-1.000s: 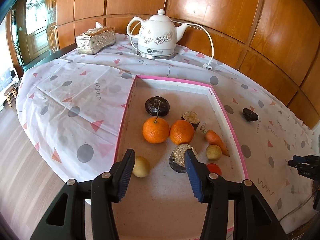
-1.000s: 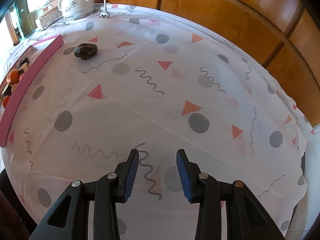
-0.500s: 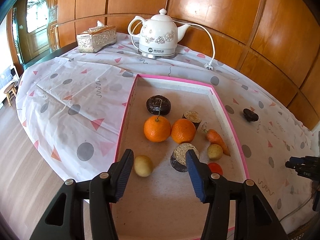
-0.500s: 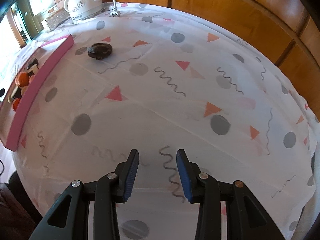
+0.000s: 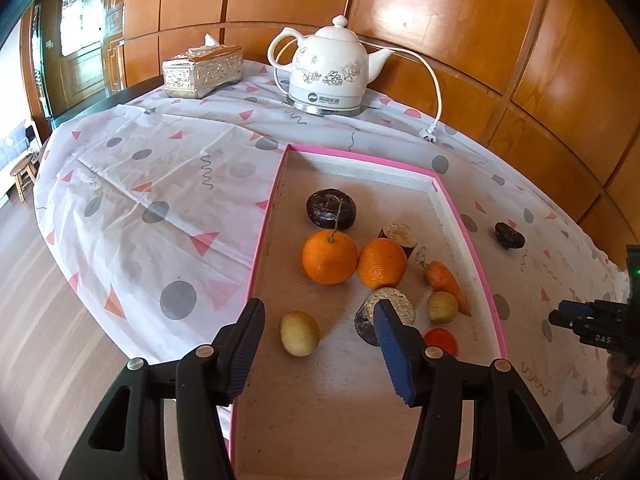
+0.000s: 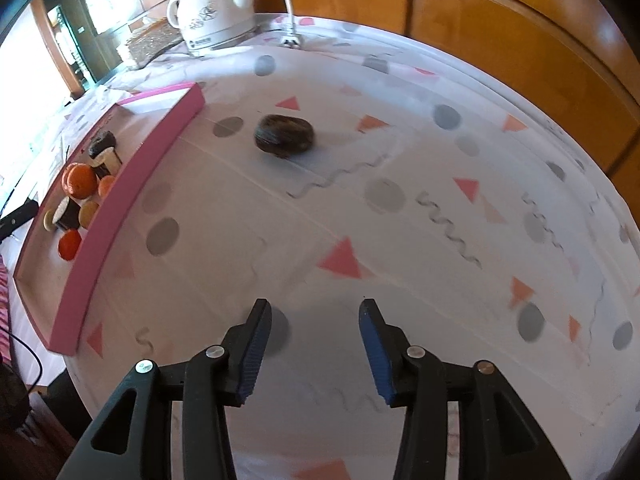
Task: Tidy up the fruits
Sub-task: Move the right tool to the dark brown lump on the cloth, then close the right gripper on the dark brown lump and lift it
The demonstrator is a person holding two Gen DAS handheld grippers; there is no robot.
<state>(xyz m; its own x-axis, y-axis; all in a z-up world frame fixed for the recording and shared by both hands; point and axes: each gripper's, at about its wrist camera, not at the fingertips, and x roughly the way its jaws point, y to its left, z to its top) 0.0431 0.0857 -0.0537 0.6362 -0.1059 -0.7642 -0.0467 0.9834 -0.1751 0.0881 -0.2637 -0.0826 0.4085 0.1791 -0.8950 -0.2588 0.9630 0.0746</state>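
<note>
Both grippers stand with fingers spread and nothing between them. Left gripper (image 5: 320,344) hangs over the near end of the pink-edged tray (image 5: 260,248). Just ahead of it, between its fingers, lies a small yellowish fruit (image 5: 300,333); by its right fingertip sits a dark stub with a pale cut face (image 5: 384,314). Farther ahead are two oranges (image 5: 329,257) touching side by side, and beyond them a dark round fruit (image 5: 331,208). Ahead to the right lie a carrot (image 5: 446,282), a second yellowish fruit (image 5: 441,307) and a red one (image 5: 441,341). Past the tray stand a white kettle (image 5: 328,76) and a tissue box (image 5: 202,70).

Right gripper (image 6: 316,350) hovers above the patterned tablecloth (image 6: 400,240). Well ahead, slightly to its left, a lone dark fruit (image 6: 284,135) lies on the cloth outside the tray, near the tray's far corner.
</note>
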